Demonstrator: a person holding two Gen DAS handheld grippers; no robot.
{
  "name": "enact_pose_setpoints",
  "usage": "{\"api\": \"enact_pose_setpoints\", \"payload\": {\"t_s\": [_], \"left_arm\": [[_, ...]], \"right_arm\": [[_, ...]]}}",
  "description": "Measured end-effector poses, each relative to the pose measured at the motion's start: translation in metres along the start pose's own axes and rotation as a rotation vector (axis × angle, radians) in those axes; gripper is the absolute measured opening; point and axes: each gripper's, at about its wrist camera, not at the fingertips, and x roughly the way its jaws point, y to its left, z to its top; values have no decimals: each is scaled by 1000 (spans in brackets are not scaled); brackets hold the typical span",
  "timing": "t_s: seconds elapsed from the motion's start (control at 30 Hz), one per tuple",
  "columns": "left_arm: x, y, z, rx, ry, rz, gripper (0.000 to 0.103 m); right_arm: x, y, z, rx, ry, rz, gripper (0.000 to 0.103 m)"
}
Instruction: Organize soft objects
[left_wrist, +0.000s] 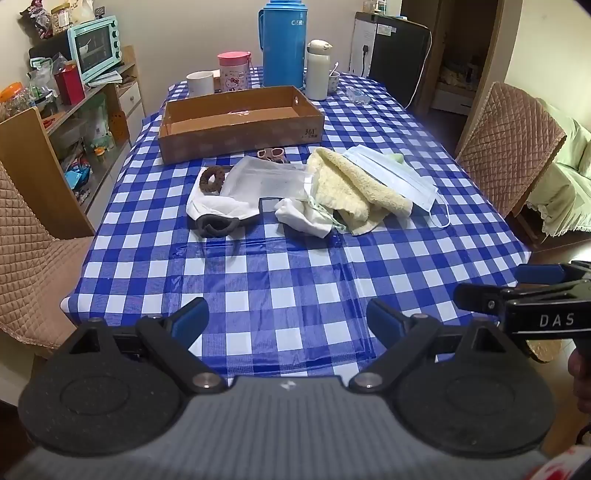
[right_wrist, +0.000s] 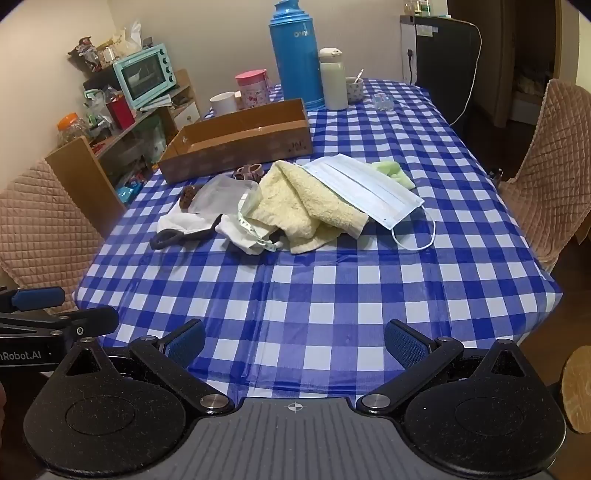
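Note:
A heap of soft things lies mid-table: a yellow towel (left_wrist: 354, 181) (right_wrist: 295, 199), a pale blue face mask (left_wrist: 399, 177) (right_wrist: 365, 188), white cloths (left_wrist: 221, 206) (right_wrist: 184, 221), a clear bag (left_wrist: 258, 177), a brown scrunchie (left_wrist: 212, 180) and a dark hair band (left_wrist: 216, 226). Behind the heap stands an open cardboard box (left_wrist: 240, 136) (right_wrist: 240, 155). My left gripper (left_wrist: 288, 321) hovers open over the table's near edge, well short of the heap. My right gripper (right_wrist: 295, 341) is likewise open and holds nothing; it shows at the right edge of the left wrist view (left_wrist: 517, 291).
A blue thermos (left_wrist: 282, 44) (right_wrist: 297, 55), a white bottle (right_wrist: 332, 79), a pink container (left_wrist: 233, 70) and mugs stand at the far end. Padded chairs (left_wrist: 509, 144) (right_wrist: 44, 214) flank the checked table (left_wrist: 295, 266). A cluttered shelf with a teal oven (left_wrist: 96, 46) is on the left.

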Motion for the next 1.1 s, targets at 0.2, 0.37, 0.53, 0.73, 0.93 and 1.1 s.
{"api": "enact_pose_setpoints", "payload": {"t_s": [0.2, 0.37, 0.53, 0.73, 0.93, 1.1], "left_arm": [[0, 0, 0, 3, 1, 4, 91], [0, 0, 0, 6, 1, 9, 91], [0, 2, -1, 1, 0, 9, 91], [0, 0, 0, 8, 0, 13, 91], [-5, -4, 4, 8, 1, 14, 91], [-7, -6, 5, 9, 0, 14, 91]], "right_arm": [[-1, -1, 0, 3, -3, 5, 103], [-2, -2, 1, 2, -4, 6, 103], [-2, -2, 1, 4, -4, 8, 103], [-2, -3, 1, 5, -4, 8, 103], [-2, -2, 1, 5, -4, 7, 103], [-2, -2, 0, 4, -4, 9, 103]]}}
